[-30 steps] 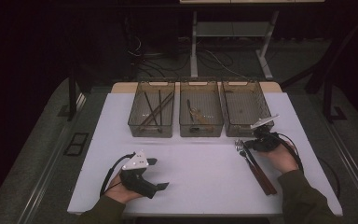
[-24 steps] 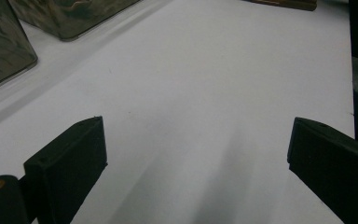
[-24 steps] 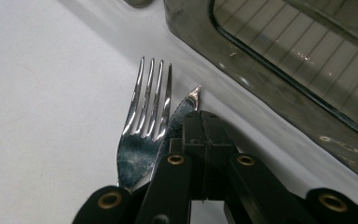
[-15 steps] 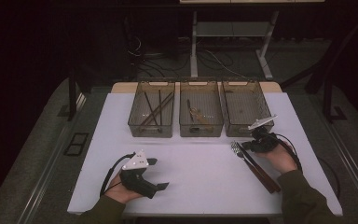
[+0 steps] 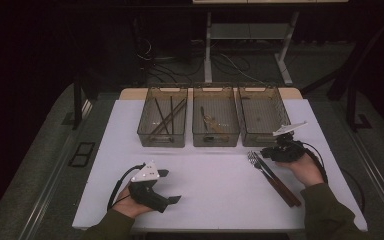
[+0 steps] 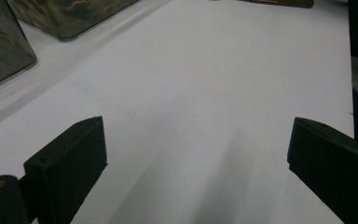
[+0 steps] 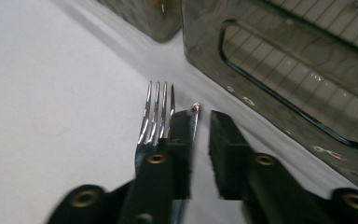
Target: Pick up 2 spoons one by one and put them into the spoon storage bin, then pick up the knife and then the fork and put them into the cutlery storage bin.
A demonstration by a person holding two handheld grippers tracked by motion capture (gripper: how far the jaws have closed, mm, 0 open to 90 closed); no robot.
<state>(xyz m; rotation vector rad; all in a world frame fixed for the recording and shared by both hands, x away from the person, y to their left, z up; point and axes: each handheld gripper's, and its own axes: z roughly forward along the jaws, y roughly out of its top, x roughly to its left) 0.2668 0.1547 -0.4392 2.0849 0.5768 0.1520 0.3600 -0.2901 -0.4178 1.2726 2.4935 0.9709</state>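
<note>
- My right tongs [image 5: 271, 153] sit at the right of the high view, just in front of the rightmost bin [image 5: 263, 116], with my right hand [image 5: 305, 167] behind them.
- Their jaws have just been opening; in the right gripper view they stand a narrow gap apart with nothing between them.
- The fork [image 7: 157, 114] lies on the white table [image 5: 215, 175] just left of the left jaw in that view, tines pointing toward the bins; a knife tip [image 7: 193, 112] shows beside it, right at that jaw's end.
- In the high view the fork and knife lie side by side at lower right, handles running down toward the frame's right corner.
- My left tongs [image 5: 170, 186] rest at lower left of the high view, jaws wide, bare table between them in the left gripper view.
- The left bin [image 5: 163, 120] holds dark sticks, the middle bin [image 5: 215, 120] a few small utensils I can't identify.
</note>
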